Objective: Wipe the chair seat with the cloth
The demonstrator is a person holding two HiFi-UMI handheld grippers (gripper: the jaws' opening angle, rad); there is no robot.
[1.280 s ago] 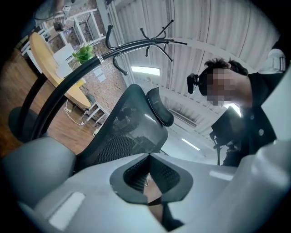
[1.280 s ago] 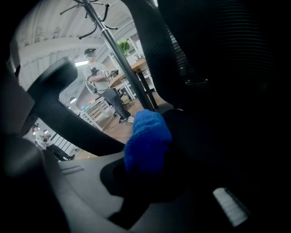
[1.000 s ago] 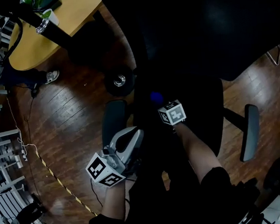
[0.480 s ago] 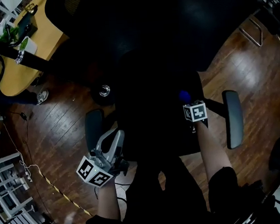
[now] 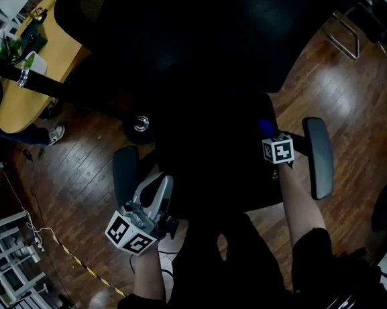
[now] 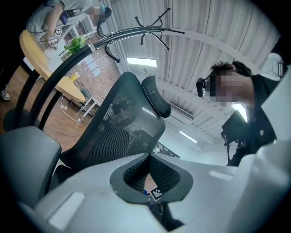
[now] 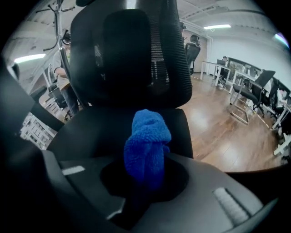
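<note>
Only black-and-white square patterns were seen on the marker cubes; paper notes on the brick wall, upper left of the left gripper view, were too small to be read.

The right gripper was clamped on the bunched blue terry cloth, which was held over the right part of the black chair seat, near the grey right armrest. In the head view only a blue tip was seen above the cube, and the seat surface was lost in darkness; contact between cloth and seat could not be judged.

The left gripper was closed on nothing, at the lower left beside the left armrest, off the seat.

Against the frame 0.5 s before, the cloth and right gripper were found shifted slightly right and down, closer to the right armrest; the left gripper was hardly displaced.
</note>
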